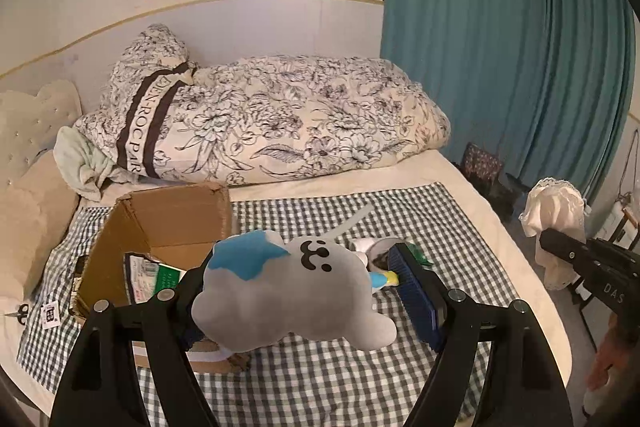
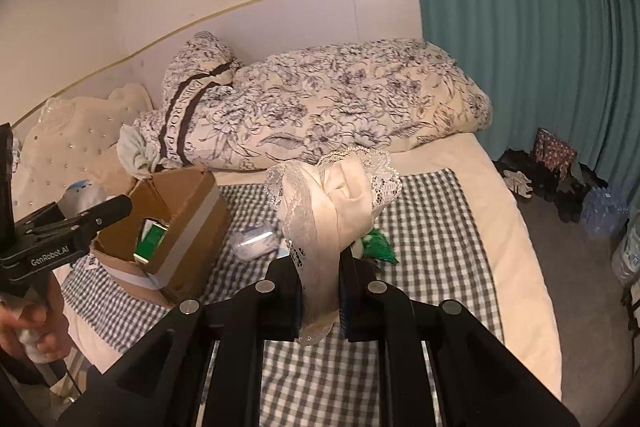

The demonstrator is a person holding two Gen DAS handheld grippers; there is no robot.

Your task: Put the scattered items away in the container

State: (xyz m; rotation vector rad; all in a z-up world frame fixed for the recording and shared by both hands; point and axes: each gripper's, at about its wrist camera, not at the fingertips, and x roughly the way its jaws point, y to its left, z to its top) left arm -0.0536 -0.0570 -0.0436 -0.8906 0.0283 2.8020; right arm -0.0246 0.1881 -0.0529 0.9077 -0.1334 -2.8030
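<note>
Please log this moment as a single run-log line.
left gripper: shut on grey plush toy | right gripper: shut on lace-trimmed cloth | cardboard box: open, green packet inside | both items aloft

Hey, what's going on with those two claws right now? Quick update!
Left gripper shut on grey plush toy, beside the cardboard box. Right gripper shut on lace cloth, over the checked blanket. Box open, nothing blocking.

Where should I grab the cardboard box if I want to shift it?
Take the cardboard box by its near upright wall, coming down from above with one finger inside. Its top is open and the wall is thin, stiff and exposed. A green packet stands inside; avoid pinching it.
</note>
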